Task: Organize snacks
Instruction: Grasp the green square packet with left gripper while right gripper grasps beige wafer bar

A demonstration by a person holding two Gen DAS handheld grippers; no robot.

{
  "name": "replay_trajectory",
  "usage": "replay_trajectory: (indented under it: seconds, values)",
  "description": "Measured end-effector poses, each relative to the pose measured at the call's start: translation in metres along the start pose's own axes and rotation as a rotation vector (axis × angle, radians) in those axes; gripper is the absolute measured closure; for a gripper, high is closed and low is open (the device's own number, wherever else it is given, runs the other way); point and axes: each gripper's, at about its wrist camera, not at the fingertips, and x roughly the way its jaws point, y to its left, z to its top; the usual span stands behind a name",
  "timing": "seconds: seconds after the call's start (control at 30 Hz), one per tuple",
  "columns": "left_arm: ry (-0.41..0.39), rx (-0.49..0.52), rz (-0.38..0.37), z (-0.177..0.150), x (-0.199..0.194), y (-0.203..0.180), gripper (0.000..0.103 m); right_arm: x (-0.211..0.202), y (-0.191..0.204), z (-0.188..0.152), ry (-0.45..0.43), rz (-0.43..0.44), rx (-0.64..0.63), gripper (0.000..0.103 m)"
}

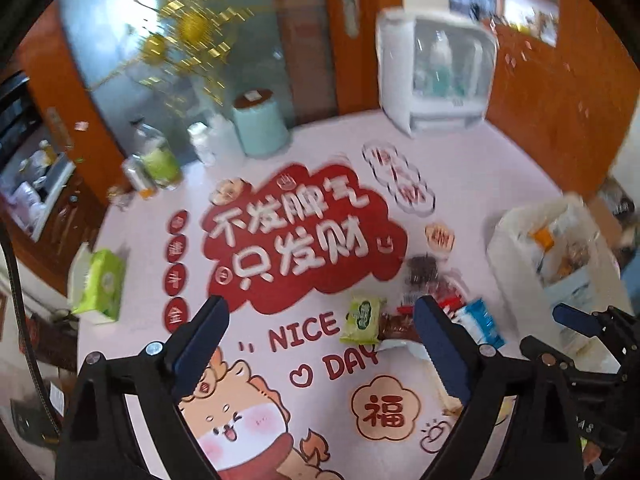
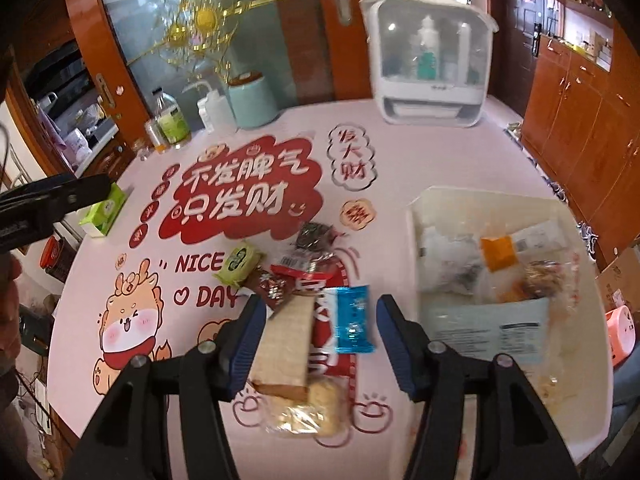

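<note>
While both grippers hang above a round table (image 2: 400, 152) covered by a glossy pink printed cloth, a translucent white plastic bin (image 2: 416, 216) stands on its right-hand part and holds several snacks: an orange packet (image 2: 497, 253), clear crinkled wrappers over brown pieces (image 2: 540, 276), a white pouch (image 2: 444, 256) and a flat pale blue sheet with printed text (image 2: 492, 326) leaning at its near wall. Just left of the bin lies a loose heap of snacks on the cloth: a green packet (image 2: 239, 266), a dark brown foil packet (image 2: 272, 290), a dark wrapped piece (image 2: 316, 236), a red packet (image 2: 304, 272), a shiny blue packet (image 2: 354, 318), a long tan wafer block (image 2: 286, 340) and a clear-wrapped pale biscuit pack (image 2: 316, 408). Right gripper (image 2: 320, 340): its blue-padded fingers (image 2: 394, 344) are spread wide over the heap and grip nothing; the left pad sits beside the wafer block, though contact cannot be told. Left gripper (image 1: 320, 344): fingers equally wide apart, empty, above the printed cloth left of the heap, where the green packet (image 1: 362, 318) and blue packet (image 1: 482, 322) reappear. At the far rim stand a boxy white cabinet with a clear front (image 2: 430, 60) containing bottles, a mint cylindrical canister (image 2: 252, 100), a white squeeze bottle (image 2: 216, 110) and a green-labelled bottle (image 2: 172, 120); a green tissue box (image 2: 104, 212) sits at the left edge.
</note>
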Motion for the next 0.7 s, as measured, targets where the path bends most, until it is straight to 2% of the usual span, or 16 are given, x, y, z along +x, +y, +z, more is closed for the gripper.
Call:
replay_trajectory:
  seconds: [0.23, 0.33, 0.5, 0.6, 0.7]
  values:
    - [0.213, 0.132, -0.092, -0.018, 0.108, -0.018, 0.010, 0.071, 0.023, -0.020, 0.188, 0.037, 0.035, 0.045]
    - [0.258, 0.148, -0.122, -0.023, 0.137, -0.023, 0.010, 0.097, 0.031, -0.032, 0.270, 0.042, 0.041, 0.045]
    - [0.306, 0.133, -0.166, -0.024, 0.170, -0.029, 0.011, 0.120, 0.037, -0.041, 0.318, 0.011, 0.057, 0.044]
    - [0.333, 0.125, -0.187, -0.026, 0.185, -0.034, 0.019, 0.128, 0.033, -0.044, 0.344, 0.006, 0.085, 0.044]
    - [0.339, 0.114, -0.192, -0.027, 0.195, -0.035, 0.032, 0.128, 0.032, -0.042, 0.323, -0.004, 0.083, 0.044]
